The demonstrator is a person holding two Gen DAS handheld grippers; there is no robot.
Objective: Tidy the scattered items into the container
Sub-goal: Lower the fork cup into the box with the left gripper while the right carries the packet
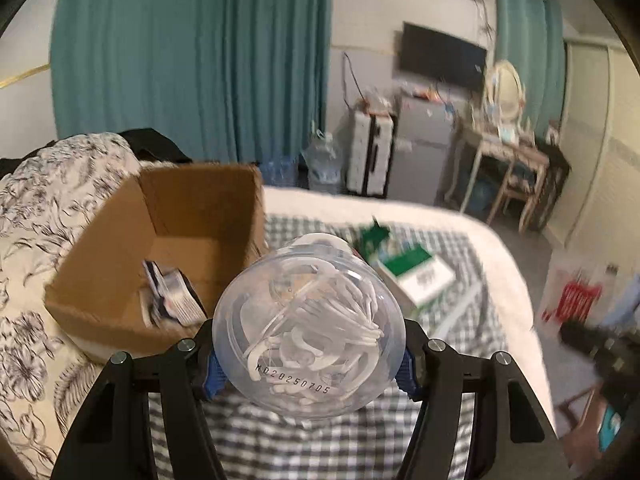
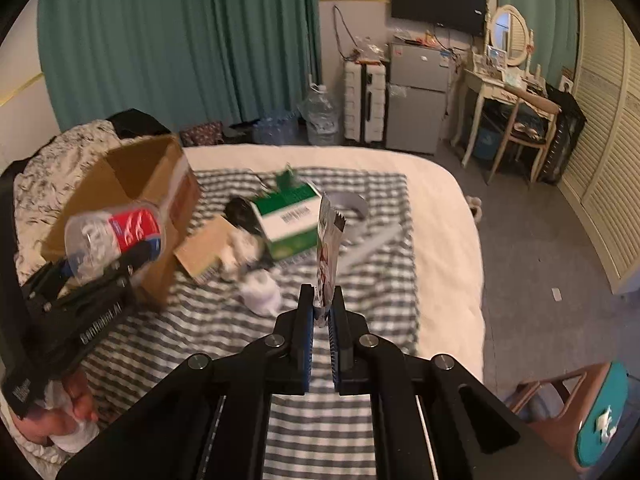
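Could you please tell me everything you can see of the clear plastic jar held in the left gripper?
The clear plastic jar is round and see-through, filled with white floss picks, with a printed code on its base and a red and blue label round its side. The left gripper clamps it, tilted, lifted beside the cardboard box.

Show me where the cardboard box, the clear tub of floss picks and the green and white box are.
cardboard box (image 1: 200, 204), left wrist view, inner back wall.
clear tub (image 1: 308, 320), left wrist view, see-through bottom.
green and white box (image 2: 290, 220), right wrist view, white side panel.
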